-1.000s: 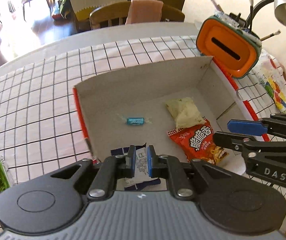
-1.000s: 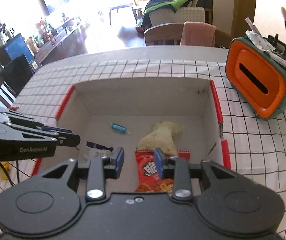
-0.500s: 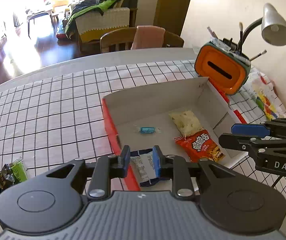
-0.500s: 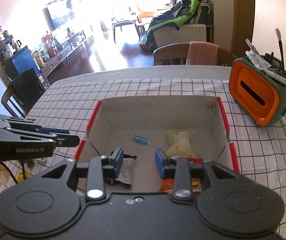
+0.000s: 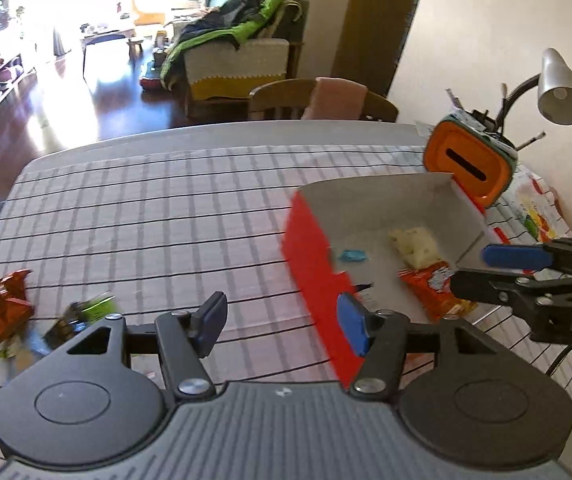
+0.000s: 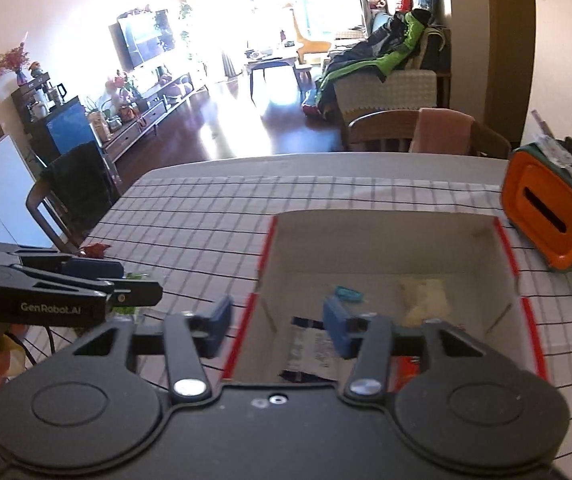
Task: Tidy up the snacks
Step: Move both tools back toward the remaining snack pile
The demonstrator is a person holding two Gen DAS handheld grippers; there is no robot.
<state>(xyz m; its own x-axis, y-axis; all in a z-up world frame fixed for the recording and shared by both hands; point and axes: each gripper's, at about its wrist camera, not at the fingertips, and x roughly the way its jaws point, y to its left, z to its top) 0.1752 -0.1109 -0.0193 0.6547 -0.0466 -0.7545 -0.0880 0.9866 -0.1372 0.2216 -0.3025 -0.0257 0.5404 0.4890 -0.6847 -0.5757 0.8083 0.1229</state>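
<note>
**Both claws spread and empty beside the snack box**

The left gripper (image 5: 281, 330) hangs over the checked tablecloth (image 5: 145, 220) with its blue-padded fingers spread wide and nothing between them. Its right-hand pad sits in front of the red outer wall of the cardboard box (image 5: 310, 256), while the other pad is over bare cloth.

Inside the box, a small blue candy (image 5: 353, 255) lies near the left wall, a pale yellow packet (image 5: 416, 245) lies beside it toward the far side, and a red snack bag (image 5: 432, 286) lies just in front of that packet. A white-and-navy packet (image 6: 313, 354) rests on the box floor at the near left corner, partly hidden behind the right gripper's finger.

The right gripper (image 6: 277, 330) is also spread apart and holds nothing; it hovers at the box's near left edge, one pad outside the wall and one over the inside.

Out on the cloth, well apart from the box, an orange-red snack bag (image 5: 7, 306) and a green packet (image 5: 85, 314) lie close together near the table's left edge. An orange organizer (image 5: 472, 162) with pens stands just beyond the box's far right corner.
</note>
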